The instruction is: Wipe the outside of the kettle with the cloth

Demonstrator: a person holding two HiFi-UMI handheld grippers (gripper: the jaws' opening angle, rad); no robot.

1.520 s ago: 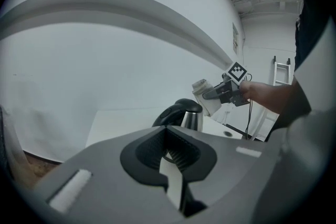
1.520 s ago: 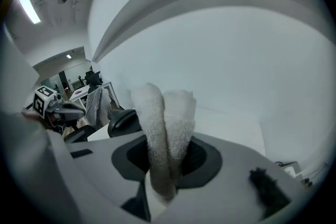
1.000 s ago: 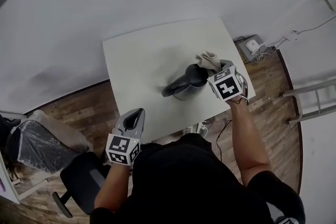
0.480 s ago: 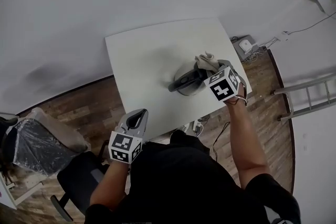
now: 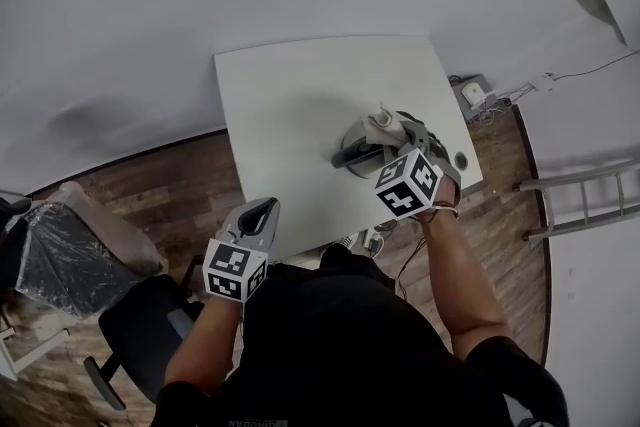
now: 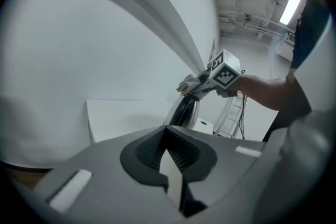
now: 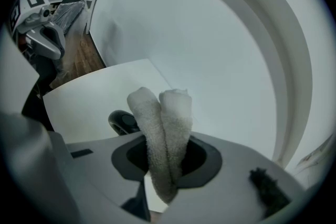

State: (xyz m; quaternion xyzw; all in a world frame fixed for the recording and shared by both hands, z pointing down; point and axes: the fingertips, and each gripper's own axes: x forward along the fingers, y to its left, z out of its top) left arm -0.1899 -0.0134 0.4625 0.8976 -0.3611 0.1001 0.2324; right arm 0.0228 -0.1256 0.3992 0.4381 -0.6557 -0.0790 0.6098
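Your right gripper (image 5: 402,143) has shifted left, in over the kettle (image 5: 352,155) on the table (image 5: 290,105). Its jaws pinch the cloth (image 5: 384,121), which sits on the kettle's top. Left gripper (image 5: 257,212): jaws together, empty, well clear of the kettle.

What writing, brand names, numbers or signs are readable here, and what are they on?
None can be read.
Cubes on the left gripper and right gripper: black-and-white square patterns, not letters.
Kettle and cloth: no label shows.
Shirt hem: print too small to read.
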